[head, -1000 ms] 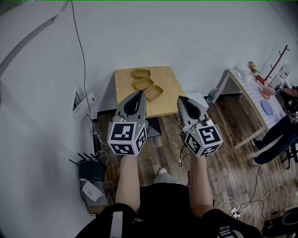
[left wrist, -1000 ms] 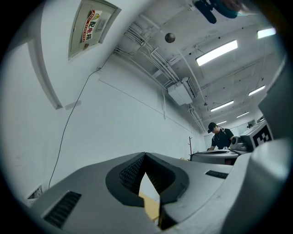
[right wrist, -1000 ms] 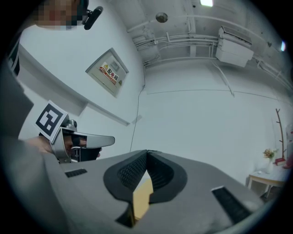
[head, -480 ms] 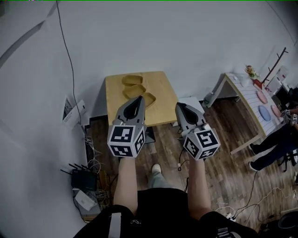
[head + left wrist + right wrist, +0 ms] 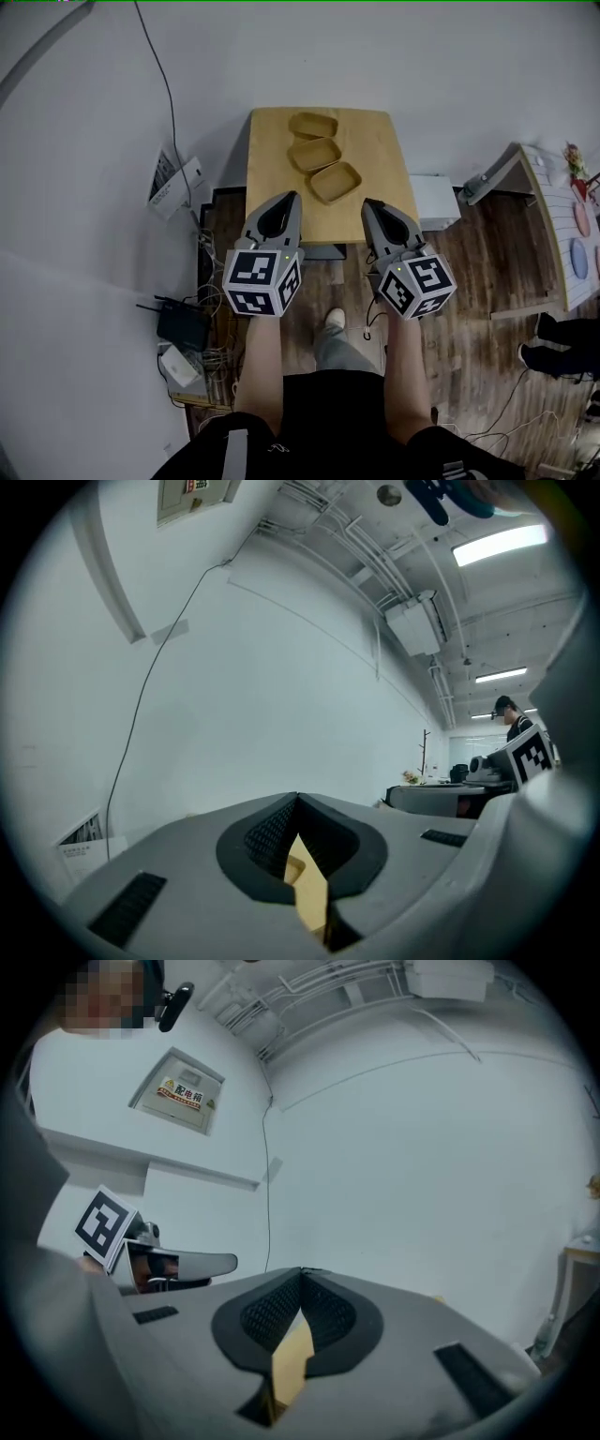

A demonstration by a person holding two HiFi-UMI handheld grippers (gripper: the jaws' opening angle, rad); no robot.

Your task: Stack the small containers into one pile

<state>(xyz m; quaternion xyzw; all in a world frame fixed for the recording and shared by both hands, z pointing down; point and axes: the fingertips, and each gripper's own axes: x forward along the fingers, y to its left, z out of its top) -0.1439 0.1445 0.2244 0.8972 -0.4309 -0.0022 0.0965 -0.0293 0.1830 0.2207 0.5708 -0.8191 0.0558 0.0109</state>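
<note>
Three shallow tan containers lie in a slanted row on a small wooden table [image 5: 375,150]: the far one [image 5: 313,125], the middle one [image 5: 314,154] and the near one [image 5: 336,182]. They sit side by side, each on the tabletop. My left gripper [image 5: 293,195] hovers over the table's near left edge, shut and holding nothing. My right gripper [image 5: 367,202] is over the near edge, just right of the near container, also shut and empty. In the left gripper view the jaws [image 5: 297,797] meet at the tips, as do those in the right gripper view [image 5: 302,1271]; both face a white wall.
A white box [image 5: 435,200] stands on the floor right of the table. A black router [image 5: 185,325] and cables lie on the floor at left, a paper sign [image 5: 173,183] leans on the wall. Another table [image 5: 548,234] and a person's legs [image 5: 562,342] are at far right.
Both grippers have come down and forward to the table's near edge, still shut. The head view has swung, so the table sits nearer the picture's middle.
</note>
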